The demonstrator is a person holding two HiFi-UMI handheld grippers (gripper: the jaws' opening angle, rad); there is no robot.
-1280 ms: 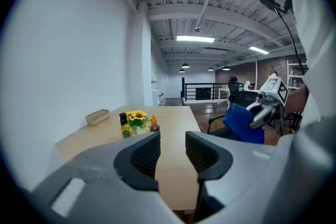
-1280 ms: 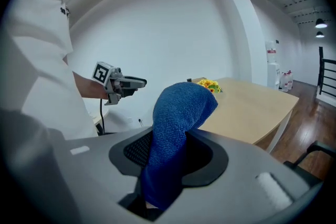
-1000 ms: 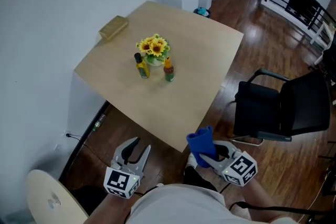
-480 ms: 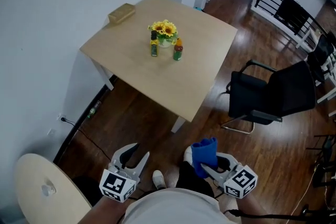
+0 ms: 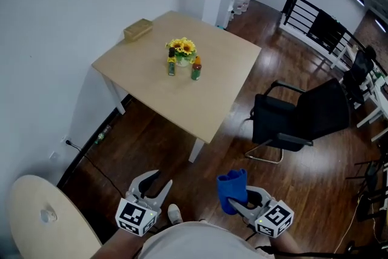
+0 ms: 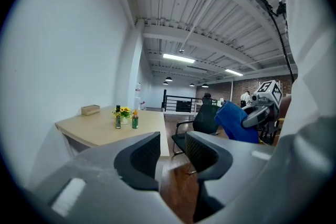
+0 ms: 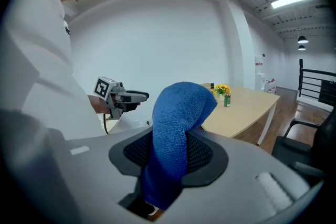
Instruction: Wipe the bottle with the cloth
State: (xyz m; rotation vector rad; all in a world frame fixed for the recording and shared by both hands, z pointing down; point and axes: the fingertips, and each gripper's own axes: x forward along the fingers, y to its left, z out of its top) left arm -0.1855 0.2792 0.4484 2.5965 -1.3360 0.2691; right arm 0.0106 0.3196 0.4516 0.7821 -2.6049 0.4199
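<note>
Two small bottles stand far off on the light wooden table [image 5: 213, 101]: a dark one with a yellow label [image 5: 171, 67] and a green one with an orange cap [image 5: 196, 70]. Both grippers are low and near my body, well short of the table. My left gripper [image 5: 153, 184] is open and holds nothing; its own view shows the bottles [image 6: 135, 120] small beyond the jaws. My right gripper [image 5: 238, 202] is shut on a blue cloth [image 5: 231, 189], which stands up folded between the jaws [image 7: 177, 128].
A pot of sunflowers [image 5: 182, 49] sits just behind the bottles, and a tan box [image 5: 137, 28] lies at the table's far left corner. A black office chair [image 5: 300, 121] stands right of the table. A round pale tabletop [image 5: 42, 221] is at bottom left. The floor is dark wood.
The table and bottles have drawn farther away and look smaller in the head view. Both grippers stay low, the left open, the right still shut on the cloth.
</note>
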